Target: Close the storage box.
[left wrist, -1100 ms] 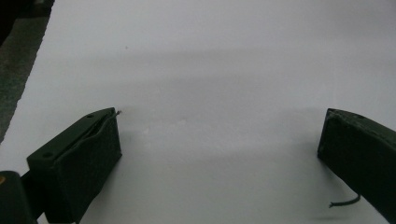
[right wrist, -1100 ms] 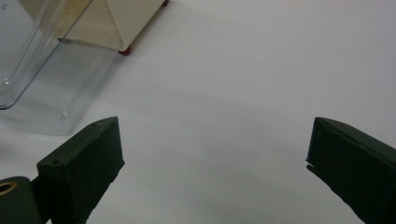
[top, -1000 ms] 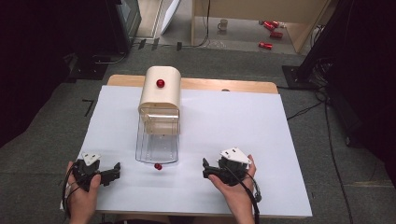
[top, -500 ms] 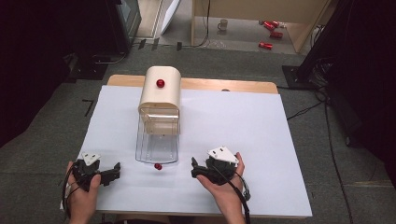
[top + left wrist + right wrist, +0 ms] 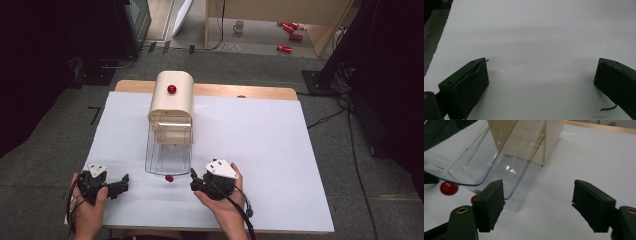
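My right hand-held gripper (image 5: 196, 183) has slid left toward the clear drawer (image 5: 168, 156), jaws narrowing, empty. Its own view shows the red knob (image 5: 448, 188) just beside; left hand-held gripper (image 5: 120, 183) gapes, empty.

Each hand carries a black claw topped by a pale grey three-cornered plate: the left claw (image 5: 123, 181) and the right claw (image 5: 194, 184). A thin black cable trails back from each. Close up, the jaws are dark blocks with flat pads, brass-ringed holes at their bases.
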The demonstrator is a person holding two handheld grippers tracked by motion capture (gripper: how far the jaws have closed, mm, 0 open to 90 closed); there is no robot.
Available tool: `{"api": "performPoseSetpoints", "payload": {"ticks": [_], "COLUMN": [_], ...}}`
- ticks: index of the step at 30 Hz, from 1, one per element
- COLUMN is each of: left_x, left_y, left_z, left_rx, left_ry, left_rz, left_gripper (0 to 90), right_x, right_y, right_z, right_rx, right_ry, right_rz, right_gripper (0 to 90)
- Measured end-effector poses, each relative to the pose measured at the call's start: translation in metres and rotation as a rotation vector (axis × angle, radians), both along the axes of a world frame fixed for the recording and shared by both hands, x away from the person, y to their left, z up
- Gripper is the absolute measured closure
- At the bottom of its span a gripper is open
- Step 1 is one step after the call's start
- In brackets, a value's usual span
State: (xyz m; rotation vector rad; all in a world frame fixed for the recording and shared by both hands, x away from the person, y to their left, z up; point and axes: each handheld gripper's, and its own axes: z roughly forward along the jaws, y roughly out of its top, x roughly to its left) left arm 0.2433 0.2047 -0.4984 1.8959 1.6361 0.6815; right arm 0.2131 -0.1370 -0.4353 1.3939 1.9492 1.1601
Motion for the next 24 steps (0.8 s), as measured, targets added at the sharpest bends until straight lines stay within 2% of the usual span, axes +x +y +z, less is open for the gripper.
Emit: {"api": "performPoseSetpoints", "payload": {"ticks": [1, 4, 10, 16, 24], "left_x": [0.0, 0.0, 0.0, 0.0, 0.0], "left_y": [0.0, 0.0, 0.0, 0.0, 0.0], "left_z": [0.0, 0.0, 0.0, 0.0, 0.0], "left_rx": [0.0, 0.0, 0.0, 0.0, 0.0], "left_ry": [0.0, 0.001, 0.001, 0.001, 0.0], "left_rz": [0.0, 0.0, 0.0, 0.0, 0.0], "left_gripper": [0.0, 0.0, 0.0, 0.0, 0.0], "right_x": [0.0, -0.004, -0.009, -0.016, -0.019], "right_y": [0.0, 0.007, 0.007, 0.014, 0.027], "right_z": [0.0, -0.002, -0.007, -0.015, -0.017], "right_rx": [0.0, 0.006, 0.024, 0.048, 0.068], "right_ry": [0.0, -0.007, 0.012, 0.021, 0.022], "right_rz": [0.0, -0.007, -0.002, 0.03, 0.057], "right_gripper": [26.6, 36.1, 37.1, 44.4, 52.5]}}
